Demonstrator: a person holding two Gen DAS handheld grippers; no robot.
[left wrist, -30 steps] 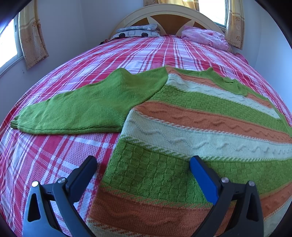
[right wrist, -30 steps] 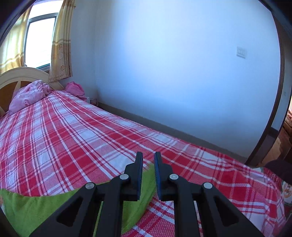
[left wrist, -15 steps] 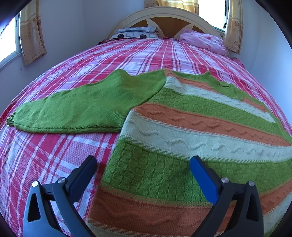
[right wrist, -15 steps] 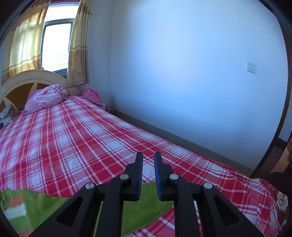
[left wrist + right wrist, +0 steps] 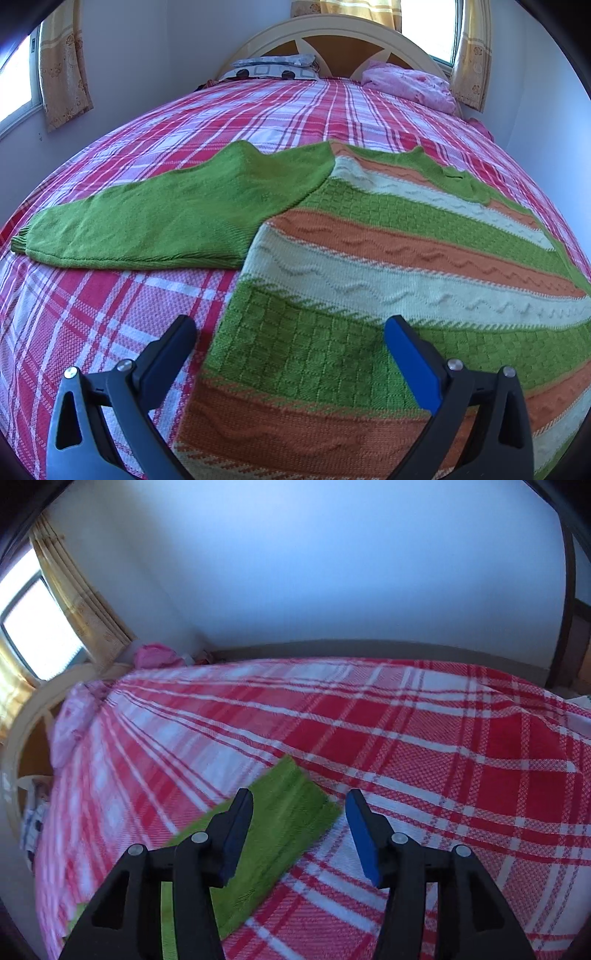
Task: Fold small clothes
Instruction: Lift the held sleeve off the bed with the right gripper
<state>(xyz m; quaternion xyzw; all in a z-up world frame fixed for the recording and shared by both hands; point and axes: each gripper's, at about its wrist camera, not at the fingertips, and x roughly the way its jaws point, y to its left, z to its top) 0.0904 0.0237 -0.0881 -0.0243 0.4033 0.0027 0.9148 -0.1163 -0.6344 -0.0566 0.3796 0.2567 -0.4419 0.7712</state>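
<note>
A knitted sweater [image 5: 388, 258] with green, orange and cream stripes lies flat on the red plaid bed [image 5: 92, 314]. One plain green sleeve [image 5: 166, 221] stretches out to the left. My left gripper [image 5: 290, 332] hovers open over the sweater's lower left edge, touching nothing. In the right wrist view the other green sleeve's cuff [image 5: 291, 812] lies on the bed [image 5: 443, 757] under my right gripper [image 5: 299, 808]. Its jaws are opening, the cuff sits below the gap, and the pads do not press on it.
A cream and wood headboard [image 5: 340, 40] stands at the far end with a patterned pillow [image 5: 273, 68] and a pink bundle [image 5: 410, 83]. Curtained windows [image 5: 40, 642] flank the bed. A white wall [image 5: 332, 572] runs along the bed's right side.
My right gripper went from shut to open, dropped toward the bed and rolled, and the green sleeve end now lies flat under it. The left gripper kept still.
</note>
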